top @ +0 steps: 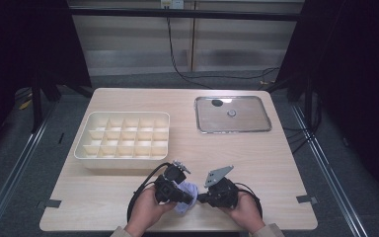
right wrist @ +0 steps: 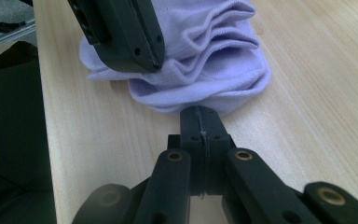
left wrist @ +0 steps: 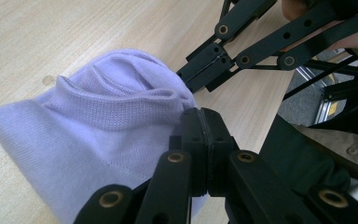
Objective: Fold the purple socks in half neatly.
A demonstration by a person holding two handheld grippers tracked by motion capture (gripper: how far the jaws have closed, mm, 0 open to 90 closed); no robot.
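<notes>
Low in the frame of the high view, between the person's two hands, sits a small bunched lilac knitted sock on the pale wooden tabletop; the left tongs come at it from the left with jaws pressed together, and in the left gripper view their tips are closed on a fold at the sock's right-hand edge; the right tongs meet it from the right, jaws likewise shut, tips touching its lower rim in the right gripper view, though whether cloth is actually pinched there I cannot tell; the sock looks light, soft and limp, so it should sag and unroll unless held by the thicker ribbed cuff or a doubled fold; it is not fragile, and knit gives decent friction; farther up the frame stands a cream plastic compartment box, and at upper right a shallow metal tray.
</notes>
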